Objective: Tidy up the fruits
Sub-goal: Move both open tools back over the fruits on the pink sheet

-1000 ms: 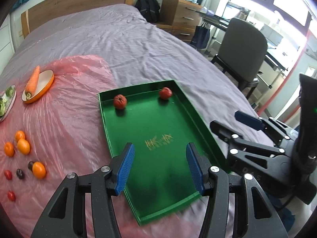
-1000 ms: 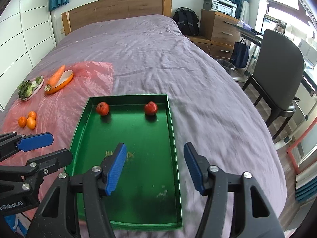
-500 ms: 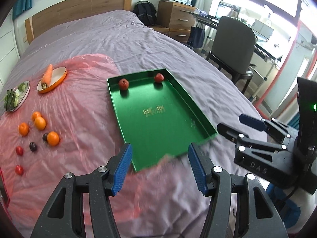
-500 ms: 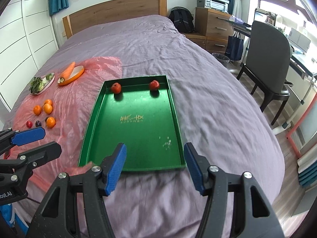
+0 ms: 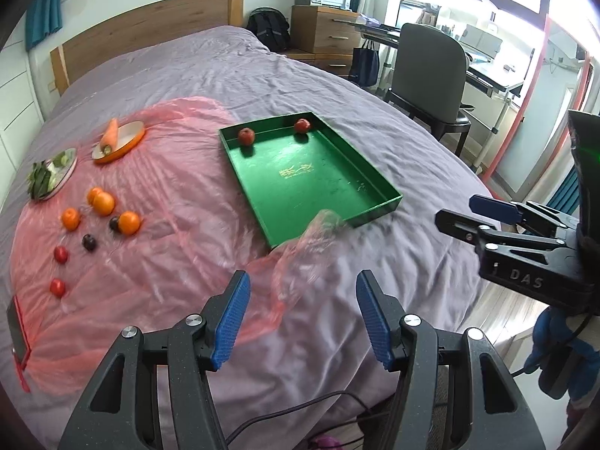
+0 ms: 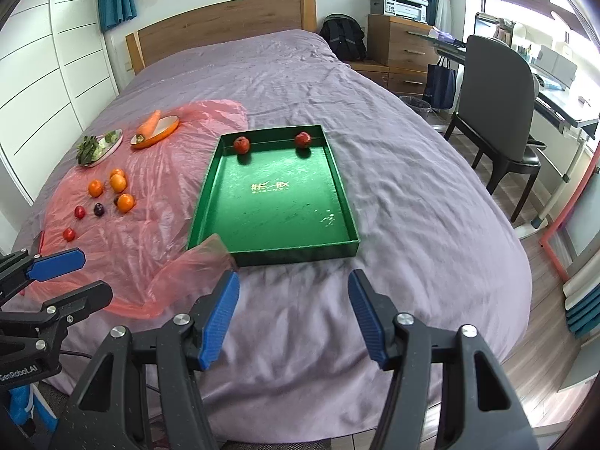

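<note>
Two tongs, left tongs point(image 5: 300, 315) and right tongs point(image 6: 292, 315), angled downward, jaws apart, empty

Purple bed point(image 6: 300, 86), wooden headboard point(image 6: 221, 26), grey chair point(image 6: 495, 101)

Purple-covered bed point(image 6: 393, 202), green tray point(image 6: 339, 172), pink plastic sheet point(image 6: 150, 225) on it

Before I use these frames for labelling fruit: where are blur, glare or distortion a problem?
Left wrist view: the lifted flap of pink plastic sheet is motion-blurred, the windows are blown out, and the green tray looks skewed. Right wrist view: the flap is sharper, the fisheye bends the wall panels, and the small fruits stay crisp.
</note>
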`<state>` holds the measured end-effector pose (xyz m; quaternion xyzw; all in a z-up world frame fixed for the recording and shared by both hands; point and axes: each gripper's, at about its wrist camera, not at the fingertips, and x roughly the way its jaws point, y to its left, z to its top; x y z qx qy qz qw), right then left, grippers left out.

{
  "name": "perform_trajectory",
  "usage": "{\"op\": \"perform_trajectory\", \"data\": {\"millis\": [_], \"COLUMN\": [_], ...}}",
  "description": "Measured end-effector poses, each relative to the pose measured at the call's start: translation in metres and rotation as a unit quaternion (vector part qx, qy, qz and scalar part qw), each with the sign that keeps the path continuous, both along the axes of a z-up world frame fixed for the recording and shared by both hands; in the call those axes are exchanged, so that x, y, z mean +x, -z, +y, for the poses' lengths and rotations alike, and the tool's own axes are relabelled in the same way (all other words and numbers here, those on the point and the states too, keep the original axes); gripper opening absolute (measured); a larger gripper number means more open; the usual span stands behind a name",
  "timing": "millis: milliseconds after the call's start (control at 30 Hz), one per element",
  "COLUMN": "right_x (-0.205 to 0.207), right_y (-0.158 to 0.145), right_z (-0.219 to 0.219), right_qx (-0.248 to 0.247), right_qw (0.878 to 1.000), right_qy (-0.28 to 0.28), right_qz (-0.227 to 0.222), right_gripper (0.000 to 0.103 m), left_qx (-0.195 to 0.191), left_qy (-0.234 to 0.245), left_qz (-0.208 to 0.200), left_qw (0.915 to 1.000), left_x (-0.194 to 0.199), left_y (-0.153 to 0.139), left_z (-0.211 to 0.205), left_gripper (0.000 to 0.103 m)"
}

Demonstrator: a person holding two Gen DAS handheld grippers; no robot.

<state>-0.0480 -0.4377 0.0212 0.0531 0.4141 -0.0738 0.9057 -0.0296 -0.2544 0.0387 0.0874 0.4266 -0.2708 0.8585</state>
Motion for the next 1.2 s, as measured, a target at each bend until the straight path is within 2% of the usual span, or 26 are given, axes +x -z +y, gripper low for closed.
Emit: {"op": "perform_trajectory", "data": {"millis": [333, 667, 967, 1200], "right_x": [-0.024, -0.024, -0.016, -0.002], "right_y": [0.007, 0.010, 0.017, 0.033], "right_z": [0.051, 0.110, 0.158, 0.196], "right_qx": [0.015, 0.030, 0.044, 0.055], "right_qw": [0.999, 0.993, 0.984, 0.973], "right_qy": [-0.041, -0.109, -0.171, -0.218], "right_qz": [0.010, 0.015, 0.028, 0.054], "right_gripper": [0.095, 0.095, 0.095, 0.095], "left_qx": [-0.004, 0.001, 0.023, 0.029], "left_qy": [-0.050, -0.111, -0.171, -0.221], "left_qz": [-0.002, -0.018, -0.035, -0.025], "left_qw": [0.9987, 0.9936, 0.9844, 0.9745], "left_x": [-0.011, -0.018, -0.019, -0.007], "left_y": [0.007, 0.012, 0.019, 0.033], "left_z": [0.062, 0.127, 0.188, 0.232], "left_gripper": [0.053, 0.053, 0.053, 0.053]}}
